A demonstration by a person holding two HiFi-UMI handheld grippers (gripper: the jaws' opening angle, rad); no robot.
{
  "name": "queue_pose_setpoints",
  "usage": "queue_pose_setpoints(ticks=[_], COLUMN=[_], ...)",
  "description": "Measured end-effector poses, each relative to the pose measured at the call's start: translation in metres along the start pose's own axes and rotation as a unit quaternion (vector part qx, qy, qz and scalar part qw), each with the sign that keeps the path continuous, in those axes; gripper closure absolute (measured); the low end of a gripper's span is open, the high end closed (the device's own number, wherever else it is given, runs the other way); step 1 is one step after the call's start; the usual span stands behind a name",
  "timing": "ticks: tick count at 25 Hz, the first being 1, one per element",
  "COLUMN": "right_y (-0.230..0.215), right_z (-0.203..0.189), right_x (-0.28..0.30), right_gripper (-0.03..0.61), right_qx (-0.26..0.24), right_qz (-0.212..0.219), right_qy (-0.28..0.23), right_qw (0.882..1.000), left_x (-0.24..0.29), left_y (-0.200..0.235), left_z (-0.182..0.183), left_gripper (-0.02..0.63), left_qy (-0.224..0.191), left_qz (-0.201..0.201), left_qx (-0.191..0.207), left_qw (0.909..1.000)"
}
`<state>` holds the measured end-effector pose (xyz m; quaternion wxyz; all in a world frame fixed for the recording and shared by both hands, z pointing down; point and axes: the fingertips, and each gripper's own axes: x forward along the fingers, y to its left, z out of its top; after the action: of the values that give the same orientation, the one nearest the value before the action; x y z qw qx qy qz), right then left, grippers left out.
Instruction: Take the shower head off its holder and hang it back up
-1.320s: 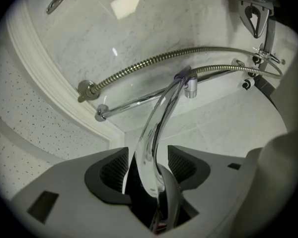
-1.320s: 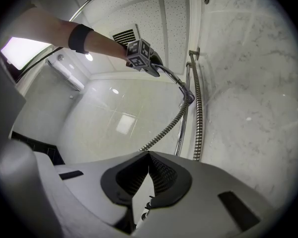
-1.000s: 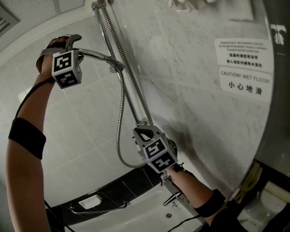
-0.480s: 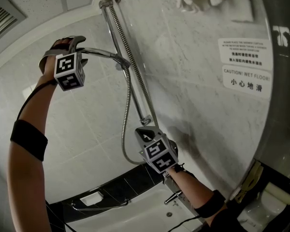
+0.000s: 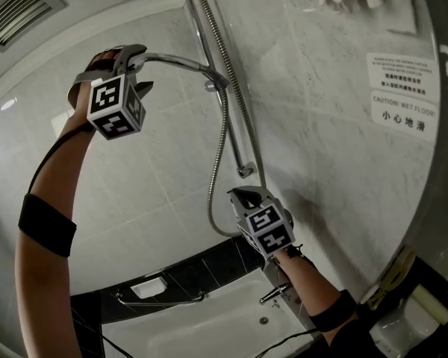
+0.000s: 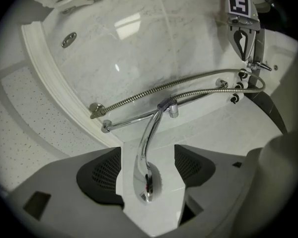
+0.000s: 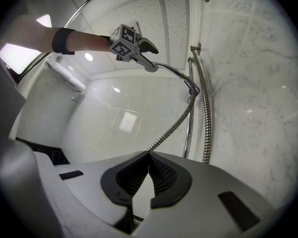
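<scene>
High overhead, arm outstretched, left gripper jaws just opened around shower head, right gripper closed below

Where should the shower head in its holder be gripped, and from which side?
Grip the slim chrome handle of the shower head, just behind its wider spray end. Come from that free end, along the handle towards the holder, one jaw on each side. The handle sticks out from the rail, so this side looks clear; the hose hangs at the holder end.
</scene>
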<state>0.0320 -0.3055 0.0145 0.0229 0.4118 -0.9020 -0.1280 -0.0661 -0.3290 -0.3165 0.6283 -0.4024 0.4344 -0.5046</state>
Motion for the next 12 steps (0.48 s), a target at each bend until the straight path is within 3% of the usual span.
queue_pose_setpoints(ticks=[3, 4, 6, 7, 9, 12], right_y=[0.006, 0.011, 0.022, 0.028, 0.036, 0.055], right_z=[-0.013, -0.016, -0.031, -0.039, -0.046, -0.057], right_x=[0.000, -0.002, -0.008, -0.011, -0.012, -0.010], right_gripper=[0.560, 0.558, 0.560, 0.560, 0.558, 0.558], right_qx=[0.000, 0.002, 0.006, 0.009, 0.015, 0.020], right_qz=[-0.002, 0.001, 0.008, 0.012, 0.014, 0.023], right_qy=[0.008, 0.011, 0.024, 0.030, 0.032, 0.033], right_qw=[1.000, 1.000, 1.000, 0.999, 0.999, 0.999], left_x=[-0.038, -0.053, -0.086, -0.102, -0.130, -0.169], left_y=[-0.016, -0.025, -0.051, -0.065, -0.087, -0.129], left_z=[-0.011, -0.016, -0.026, -0.029, -0.032, -0.043], left_gripper=[0.364, 0.451, 0.554, 0.596, 0.614, 0.614], left_qy=[-0.007, -0.008, -0.010, -0.013, -0.023, -0.027], left_qz=[0.009, 0.010, 0.003, 0.000, -0.003, -0.009], left_qx=[-0.041, -0.069, -0.141, -0.176, -0.241, -0.351], left_qw=[0.9991, 0.9975, 0.9900, 0.9844, 0.9703, 0.9360])
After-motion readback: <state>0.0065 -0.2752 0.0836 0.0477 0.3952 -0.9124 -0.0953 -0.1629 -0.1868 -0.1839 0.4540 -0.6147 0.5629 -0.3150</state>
